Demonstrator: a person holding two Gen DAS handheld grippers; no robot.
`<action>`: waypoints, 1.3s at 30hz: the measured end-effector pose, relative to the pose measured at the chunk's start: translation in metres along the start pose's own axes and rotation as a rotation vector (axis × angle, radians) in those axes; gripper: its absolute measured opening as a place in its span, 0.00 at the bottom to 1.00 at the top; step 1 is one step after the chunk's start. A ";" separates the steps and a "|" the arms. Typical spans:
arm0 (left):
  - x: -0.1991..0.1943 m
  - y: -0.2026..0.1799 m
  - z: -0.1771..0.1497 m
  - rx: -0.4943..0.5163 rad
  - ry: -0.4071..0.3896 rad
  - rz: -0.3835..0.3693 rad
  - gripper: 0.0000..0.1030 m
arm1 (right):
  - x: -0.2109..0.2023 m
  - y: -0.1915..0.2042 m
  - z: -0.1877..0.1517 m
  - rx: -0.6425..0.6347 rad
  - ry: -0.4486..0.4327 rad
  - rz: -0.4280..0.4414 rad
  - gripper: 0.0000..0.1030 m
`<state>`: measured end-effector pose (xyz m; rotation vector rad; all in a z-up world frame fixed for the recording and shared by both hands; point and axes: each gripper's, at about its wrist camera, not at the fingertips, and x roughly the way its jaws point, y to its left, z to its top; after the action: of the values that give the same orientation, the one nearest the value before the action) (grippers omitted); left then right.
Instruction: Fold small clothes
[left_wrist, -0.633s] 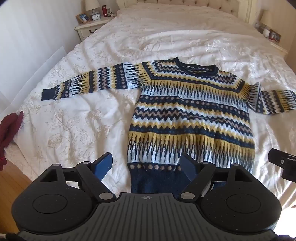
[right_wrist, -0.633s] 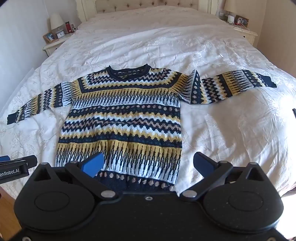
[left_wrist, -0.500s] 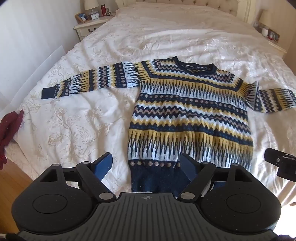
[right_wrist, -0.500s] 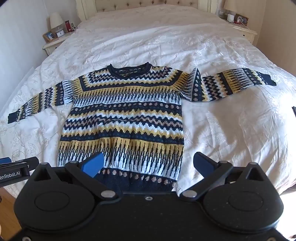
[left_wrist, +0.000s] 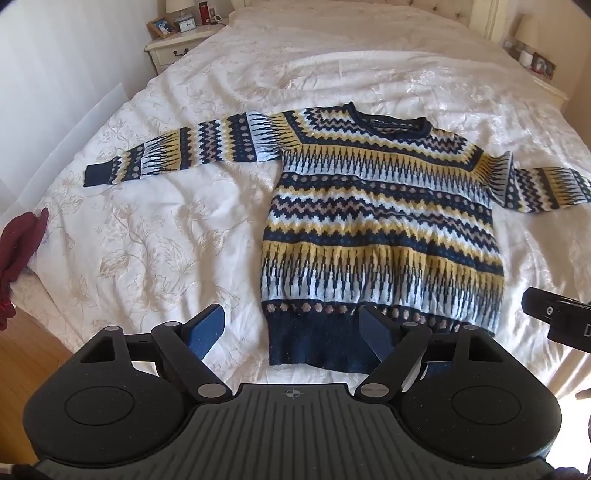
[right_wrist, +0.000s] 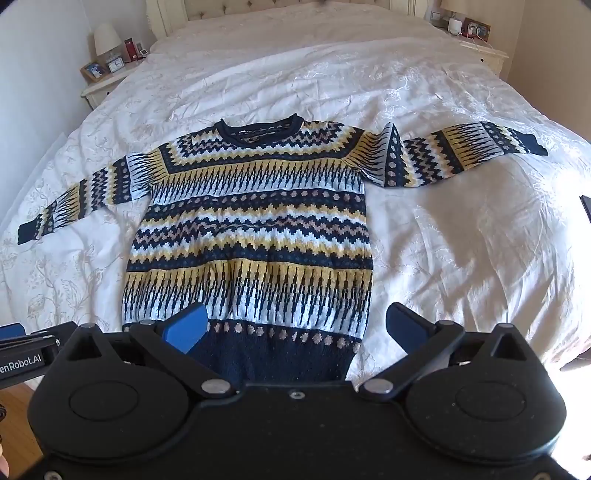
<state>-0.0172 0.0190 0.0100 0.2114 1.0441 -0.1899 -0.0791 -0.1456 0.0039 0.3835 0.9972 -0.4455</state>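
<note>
On bed (right_wrist: 461, 240): sweater (right_wrist: 255, 229) flat; both grippers' fingers (left_wrist: 205, 326) spread, empty; label "enRobot.AI" (right_wrist: 20, 361)

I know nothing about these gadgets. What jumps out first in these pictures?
A patterned sweater in navy, yellow and white lies flat, face up, sleeves spread wide, in the middle of a white bed. At the bottom of each view a black gripper, left and right, hovers at the sweater's navy hem with its blue-tipped jaws wide apart, holding nothing.
</note>
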 end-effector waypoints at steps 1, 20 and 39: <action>0.000 0.001 0.000 -0.002 0.000 0.000 0.77 | 0.000 0.001 -0.001 0.001 0.001 -0.002 0.99; 0.004 0.009 0.000 -0.014 0.020 0.003 0.77 | 0.005 0.014 0.000 -0.012 0.021 0.004 0.99; 0.009 0.005 -0.002 -0.018 0.031 0.011 0.77 | 0.011 0.008 -0.001 0.002 0.045 0.005 0.99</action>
<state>-0.0128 0.0236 0.0015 0.2043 1.0745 -0.1683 -0.0704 -0.1405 -0.0051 0.3995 1.0395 -0.4346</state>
